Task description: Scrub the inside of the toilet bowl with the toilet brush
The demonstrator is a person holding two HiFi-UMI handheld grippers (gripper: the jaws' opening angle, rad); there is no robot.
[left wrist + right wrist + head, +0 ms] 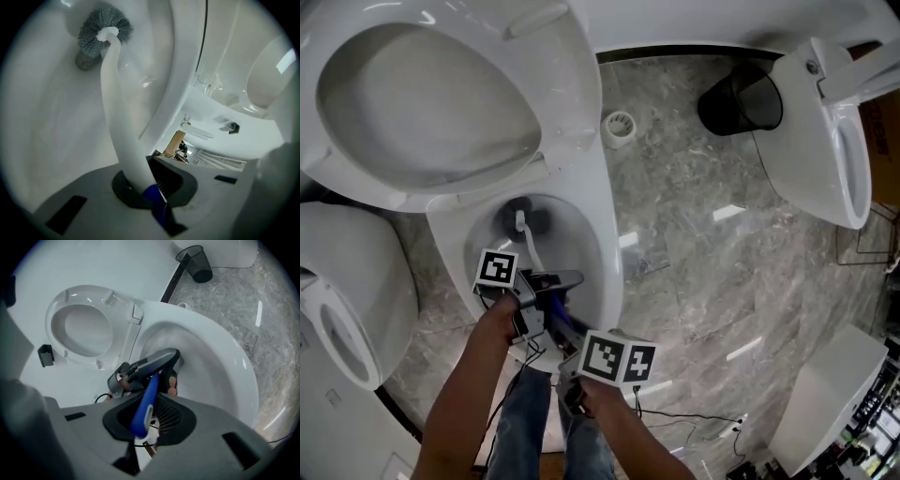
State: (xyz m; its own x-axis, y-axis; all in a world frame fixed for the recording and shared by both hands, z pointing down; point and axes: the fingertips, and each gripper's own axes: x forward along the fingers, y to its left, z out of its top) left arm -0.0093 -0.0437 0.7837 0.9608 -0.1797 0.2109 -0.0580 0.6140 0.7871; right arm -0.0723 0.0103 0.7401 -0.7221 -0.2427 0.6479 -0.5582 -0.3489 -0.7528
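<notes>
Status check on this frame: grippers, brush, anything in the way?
Left gripper shut on toilet brush handle; right gripper shut on its blue end. Brush head down in toilet bowl, by the drain. Nothing blocking.

three white toilets that i can count: the open toilet (605, 253) in the middle, a second toilet (825, 141) to the right, a third toilet (356, 300) at lower left. one toilet brush (527, 239), one black bin (741, 98), two grippers: left gripper (546, 281), right gripper (570, 339).
</notes>
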